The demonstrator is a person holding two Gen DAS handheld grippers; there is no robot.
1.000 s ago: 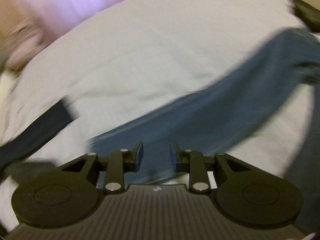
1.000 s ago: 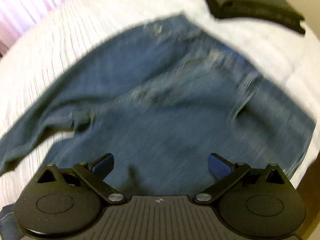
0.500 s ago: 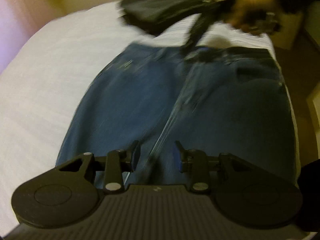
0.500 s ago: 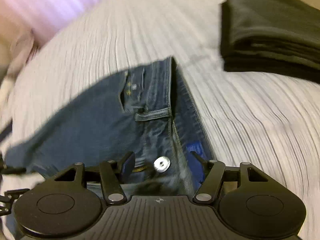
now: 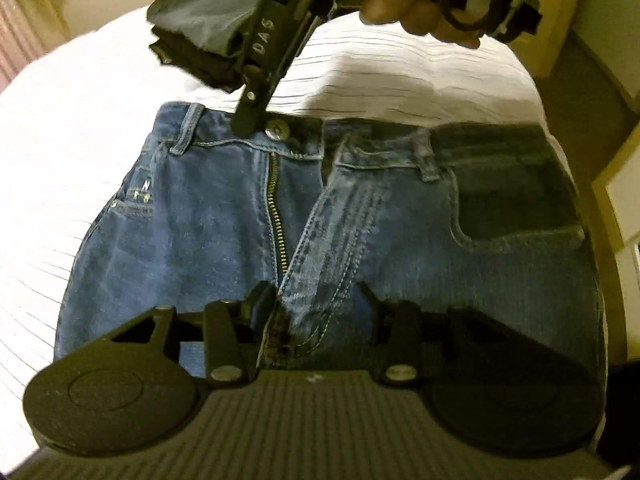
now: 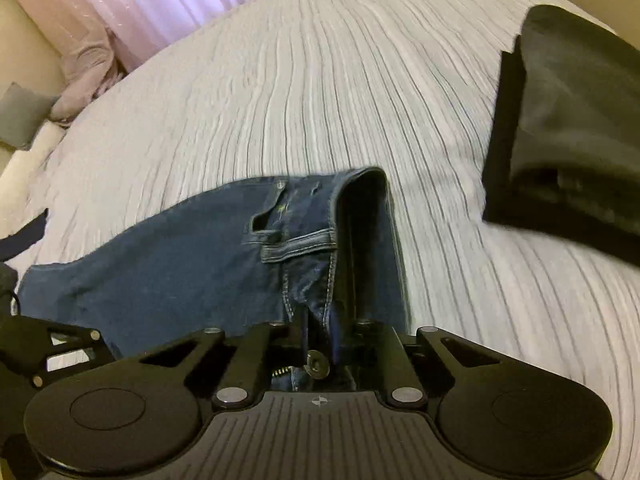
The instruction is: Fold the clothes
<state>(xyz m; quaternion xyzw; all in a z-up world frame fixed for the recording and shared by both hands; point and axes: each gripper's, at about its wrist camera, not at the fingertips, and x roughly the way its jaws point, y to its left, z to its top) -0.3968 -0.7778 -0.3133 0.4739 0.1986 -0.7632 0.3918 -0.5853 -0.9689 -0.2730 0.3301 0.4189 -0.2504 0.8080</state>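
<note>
Right gripper (image 6: 320, 344) is clamped on the jeans (image 5: 320, 216) waistband beside the button (image 5: 278, 129); left gripper (image 5: 316, 300) hangs over the crotch, its jaws partly apart and opening, with the fly seam between them but not pinched. Jeans lie front-up and unzipped on the striped bed (image 6: 320, 80), near a folded dark pile (image 6: 568, 128). Risks, as I judge them: a one-point hold lets the waistband sag and twist when lifted, and the open fly (image 5: 276, 208) may bunch into a crooked fold or snag the left jaws.
</note>
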